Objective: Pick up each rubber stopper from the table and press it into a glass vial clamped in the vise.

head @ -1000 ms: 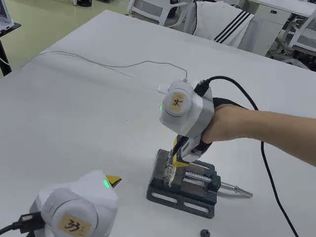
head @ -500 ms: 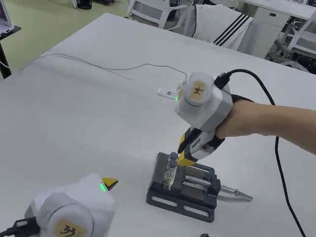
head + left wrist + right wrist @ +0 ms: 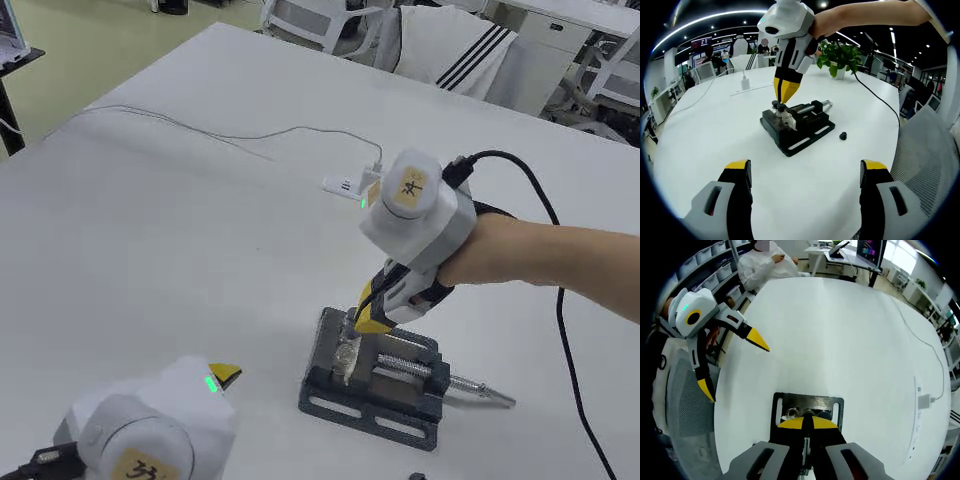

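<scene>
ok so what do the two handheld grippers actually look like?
Both alike: right gripper and left gripper have rounded white housings, a green light, black tongs with yellow tips, a tan sticker with a handwritten mark on the round cap, and a black cable. Right forearm is bare.

Illumination is bright, even and overhead. The white table washes out mildly at the centre of the right gripper view. Shadows are soft, with a faint one hugging the vise base. Ceiling light strips bow at 11 o'clock in the left gripper view. Fisheye bending is strong at the edges. Focus is generally sharp.
</scene>
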A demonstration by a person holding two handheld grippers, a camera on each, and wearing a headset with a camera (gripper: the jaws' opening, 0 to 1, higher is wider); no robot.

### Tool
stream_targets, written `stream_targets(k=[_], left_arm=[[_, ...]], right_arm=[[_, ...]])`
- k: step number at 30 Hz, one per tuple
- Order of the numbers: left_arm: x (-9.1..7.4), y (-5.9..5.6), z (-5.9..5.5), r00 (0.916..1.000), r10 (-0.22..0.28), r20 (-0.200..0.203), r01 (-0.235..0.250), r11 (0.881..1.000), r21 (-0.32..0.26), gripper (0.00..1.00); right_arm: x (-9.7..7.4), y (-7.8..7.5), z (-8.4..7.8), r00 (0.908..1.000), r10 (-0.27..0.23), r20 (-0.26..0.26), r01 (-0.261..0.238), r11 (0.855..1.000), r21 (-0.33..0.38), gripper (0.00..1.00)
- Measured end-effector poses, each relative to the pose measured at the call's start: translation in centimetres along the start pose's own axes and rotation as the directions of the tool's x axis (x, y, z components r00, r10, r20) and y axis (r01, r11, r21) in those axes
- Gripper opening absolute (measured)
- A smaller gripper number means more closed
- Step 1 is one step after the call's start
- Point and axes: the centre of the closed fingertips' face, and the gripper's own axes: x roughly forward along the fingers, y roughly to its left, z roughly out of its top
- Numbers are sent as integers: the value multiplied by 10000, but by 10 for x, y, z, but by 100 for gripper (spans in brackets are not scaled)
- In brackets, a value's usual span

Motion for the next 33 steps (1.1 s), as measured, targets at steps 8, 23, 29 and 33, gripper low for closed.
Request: stream_targets(k=[8,23,29,33], left_arm=[[2,-1,-3,10000,-19,-30,19,9999,-106,88],[9,0,-2,10000,-44,15,44,9997,-225,88],[12,2,-3,10000,-51,20,51,9995,-324,88],[14,1,-5,9999,-104,-27,103,9994,-345,88]], right_arm=[[4,1,-3,9998,97,-159,-98,9999,-69,0],[6,2,-3,9986,173,-502,-182,9997,-176,0],[7,1,-4,9973,258,-692,-266,9996,-113,0],[7,0,-3,9969,402,-672,-391,9991,180,0]])
